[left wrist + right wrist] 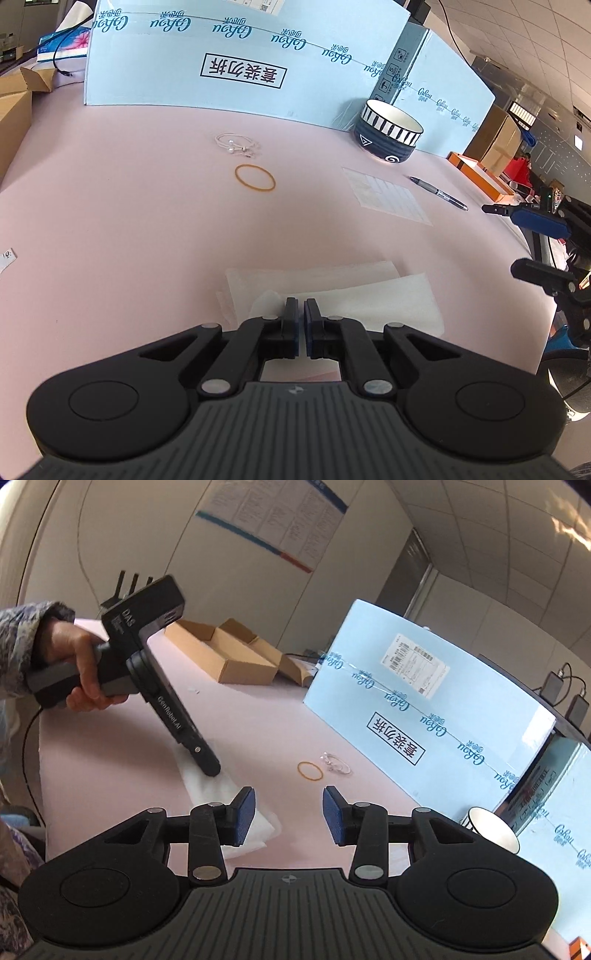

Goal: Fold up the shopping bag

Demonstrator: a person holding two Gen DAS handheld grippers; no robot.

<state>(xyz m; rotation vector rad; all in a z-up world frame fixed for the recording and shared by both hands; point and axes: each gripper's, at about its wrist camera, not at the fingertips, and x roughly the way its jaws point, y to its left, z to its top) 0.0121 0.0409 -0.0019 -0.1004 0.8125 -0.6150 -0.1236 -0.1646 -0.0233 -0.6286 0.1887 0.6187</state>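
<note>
Shopping bag (pixel 332 291), thin white plastic already doubled into a flat strip, lies on the pink table (pixel 147 221) under the tip of the left gripper (pixel 301 314), whose jaws are drawn almost together; whether a fold of film is nipped between the pads cannot be told. The right gripper (pixel 288 819) stands partly open and empty, off the strip's near end. Judging by this, one fold is made and pinned, and the next move calls for the right jaws to take the free end and carry it over without dragging the film. Only the right wrist view shows the hand (pixel 79 664) on the left tool; only the left wrist view shows the pen (pixel 437 192) and striped bowl (pixel 388 133) beyond
</note>
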